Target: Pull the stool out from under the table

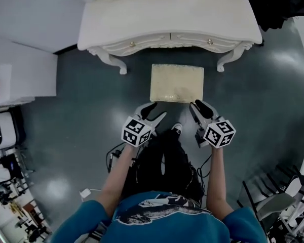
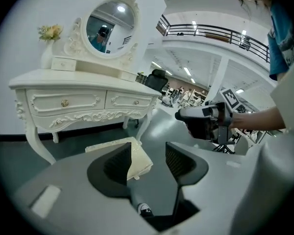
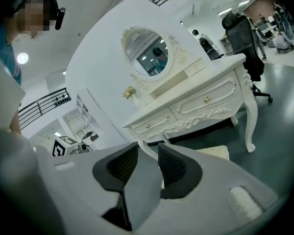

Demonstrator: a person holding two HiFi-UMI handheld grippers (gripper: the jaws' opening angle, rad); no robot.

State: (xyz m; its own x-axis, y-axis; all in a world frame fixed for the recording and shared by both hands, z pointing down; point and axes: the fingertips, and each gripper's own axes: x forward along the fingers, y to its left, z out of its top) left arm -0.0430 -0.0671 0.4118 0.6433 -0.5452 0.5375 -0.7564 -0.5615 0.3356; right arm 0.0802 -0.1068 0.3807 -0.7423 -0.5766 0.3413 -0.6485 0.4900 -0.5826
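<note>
stool [image 1: 176, 83] is on the floor [image 1: 263, 85] just in front of the table [image 1: 116, 29], out from under it; left tongs [image 1: 158, 110] and right tongs [image 1: 195, 107] both apart, gripping nothing, at its near side

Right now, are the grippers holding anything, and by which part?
Nothing is held. The left gripper and the right gripper both show jaws standing apart with nothing between them, and the stool stands free beyond them, untouched.

floor [image 1: 273, 95]: dark grey, glossy | wall [image 2: 63, 4]: white | railing [image 2: 220, 33]: upper balcony
</note>
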